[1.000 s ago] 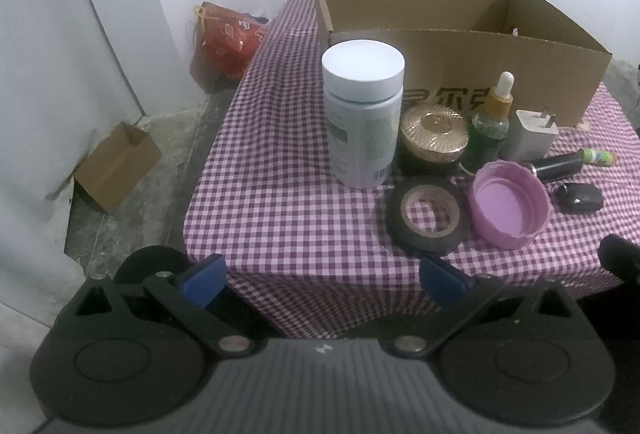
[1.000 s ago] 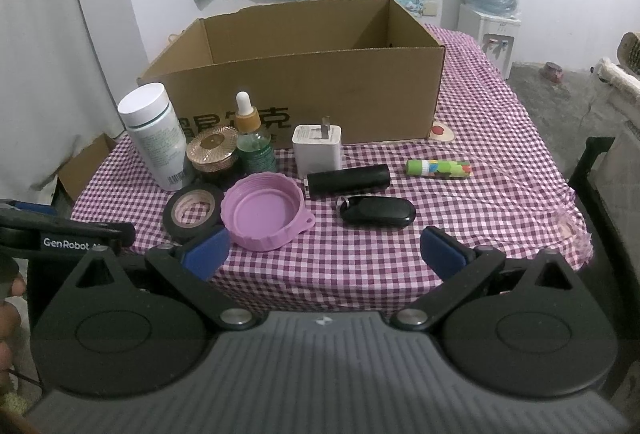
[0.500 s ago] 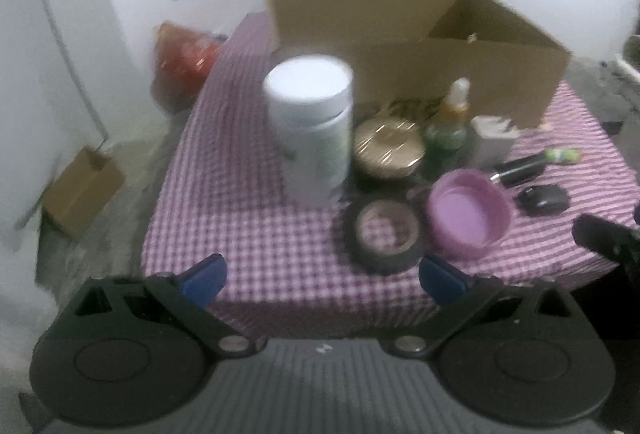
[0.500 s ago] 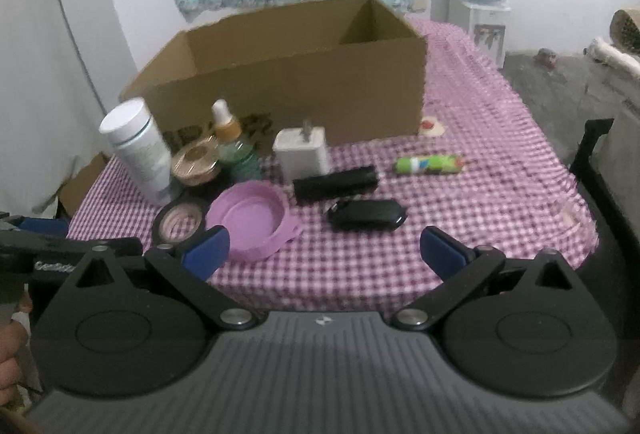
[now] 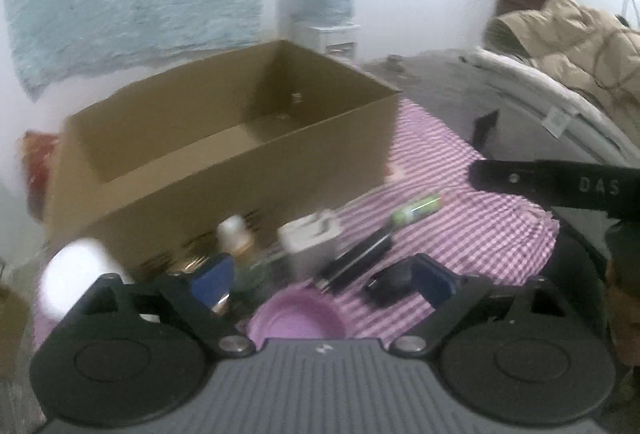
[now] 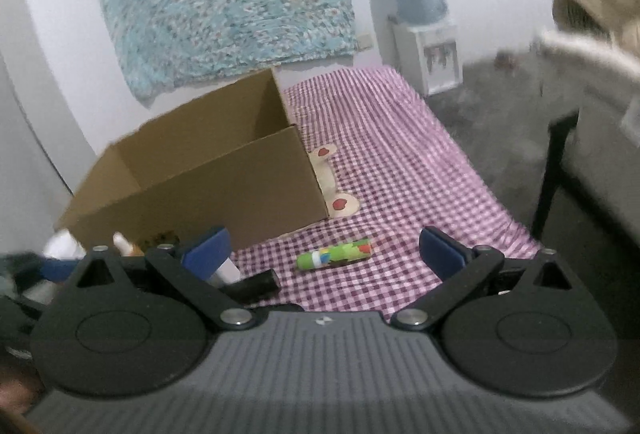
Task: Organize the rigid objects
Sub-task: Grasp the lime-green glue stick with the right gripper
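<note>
Both views: swung rightward since a second ago, from the white bottle toward the green tube point(image 6: 335, 255).
Left gripper point(image 5: 322, 276): jaws closing, wide, empty.
Right gripper point(image 6: 325, 252): jaws wide, empty.
Cardboard box point(image 5: 224, 170): empty; first pick pending.

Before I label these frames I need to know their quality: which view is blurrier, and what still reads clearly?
Left wrist view: heavy motion smear; the white bottle and charger are streaked, though the cardboard box still reads. Right wrist view: milder blur; the green tube and checked cloth stay legible. Both bend straight lines at the edges; lighting is flat, without glare.
</note>
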Tool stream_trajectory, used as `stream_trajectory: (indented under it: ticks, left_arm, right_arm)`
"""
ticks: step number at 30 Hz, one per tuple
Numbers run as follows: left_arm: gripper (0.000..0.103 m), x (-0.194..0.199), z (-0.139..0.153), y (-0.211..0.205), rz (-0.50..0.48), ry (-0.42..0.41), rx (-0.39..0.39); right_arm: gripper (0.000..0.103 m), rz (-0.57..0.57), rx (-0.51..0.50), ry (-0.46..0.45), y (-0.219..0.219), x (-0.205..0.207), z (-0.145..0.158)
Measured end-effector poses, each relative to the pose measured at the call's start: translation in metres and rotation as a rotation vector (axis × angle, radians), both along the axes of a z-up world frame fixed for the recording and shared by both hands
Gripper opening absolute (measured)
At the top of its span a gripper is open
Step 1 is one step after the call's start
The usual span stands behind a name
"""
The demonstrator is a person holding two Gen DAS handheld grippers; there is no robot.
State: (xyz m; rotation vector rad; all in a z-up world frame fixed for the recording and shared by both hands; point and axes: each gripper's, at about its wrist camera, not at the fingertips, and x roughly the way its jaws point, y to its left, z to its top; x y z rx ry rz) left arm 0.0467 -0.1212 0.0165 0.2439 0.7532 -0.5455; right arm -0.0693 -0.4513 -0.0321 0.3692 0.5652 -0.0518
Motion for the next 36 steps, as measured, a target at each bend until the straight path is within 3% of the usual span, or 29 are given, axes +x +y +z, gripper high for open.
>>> stream_trajectory:
  ticks: [5,10,12,16,21,36]
  left_arm:
    - [0.074,0.006,-0.009,-0.048,-0.103,-0.025,0.070]
    - [0.063,0.017,-0.023,-0.095,-0.169,-0.037,0.171]
    - [0.060,0.019,-0.026,-0.106,-0.193,-0.040,0.185]
    - [0.042,0.028,-0.043,-0.125,-0.215,-0.031,0.251]
    - [0.039,0.041,-0.063,-0.141,-0.221,0.003,0.324]
    - [0.037,0.057,-0.067,-0.155,-0.241,0.019,0.334]
  right_arm:
    - [0.087,-0.037,0.157,0.044,-0.024,0.013,-0.025]
    - [0.071,-0.044,0.304,0.061,-0.042,0.032,-0.044]
    - [0.064,-0.040,0.346,0.066,-0.049,0.039,-0.050]
    - [0.049,-0.036,0.375,0.087,-0.055,0.052,-0.062]
    - [0.042,-0.025,0.407,0.093,-0.061,0.060,-0.073]
    - [0.038,0.022,0.541,0.142,-0.068,0.085,-0.104]
